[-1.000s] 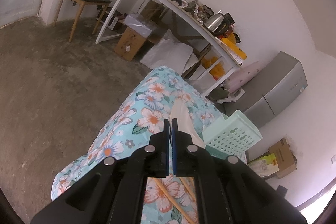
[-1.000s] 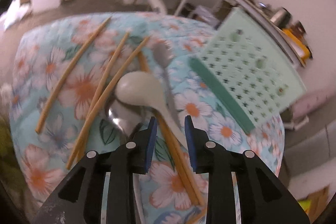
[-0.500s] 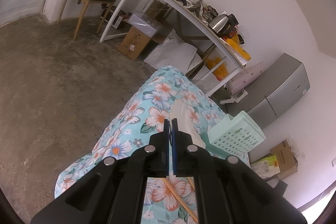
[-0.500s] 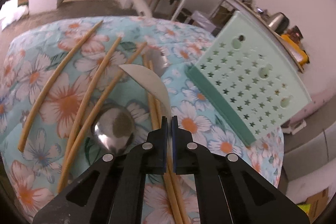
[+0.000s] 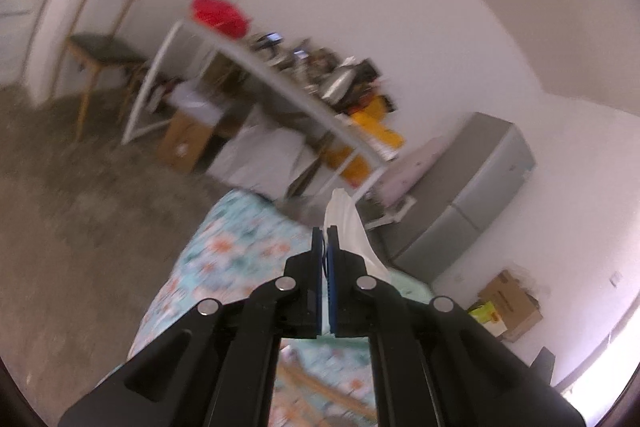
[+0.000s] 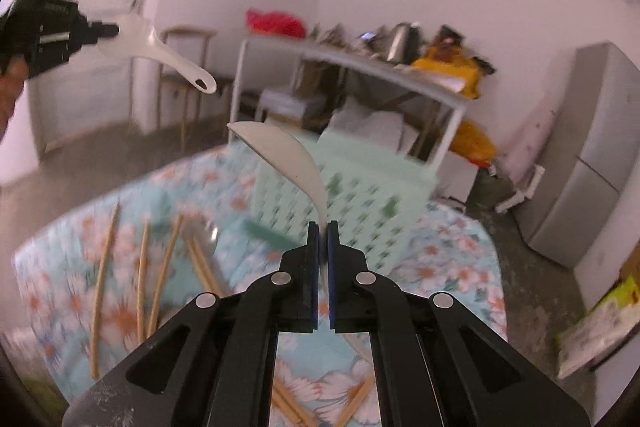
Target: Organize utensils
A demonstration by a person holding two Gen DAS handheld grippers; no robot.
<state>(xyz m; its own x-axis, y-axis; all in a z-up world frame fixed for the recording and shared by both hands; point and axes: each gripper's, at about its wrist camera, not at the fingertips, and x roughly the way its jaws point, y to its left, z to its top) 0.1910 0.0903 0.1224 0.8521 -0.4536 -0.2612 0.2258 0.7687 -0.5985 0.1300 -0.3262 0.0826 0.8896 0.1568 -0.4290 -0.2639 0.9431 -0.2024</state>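
Observation:
My right gripper is shut on a white spoon and holds it in the air above the floral table, in front of the mint green basket. My left gripper is shut on a second white spoon, raised above the table's far edge. The right wrist view shows the left gripper at upper left with its spoon hanging out. Several wooden chopsticks lie on the cloth at left.
A white shelf table with a kettle and clutter stands behind, with a wooden chair and cardboard boxes. A grey cabinet stands at the right wall. The floor is bare concrete.
My right gripper shut on the white spoon and lifted it off the cloth, tilting up toward the basket. My left gripper rose higher with its spoon.

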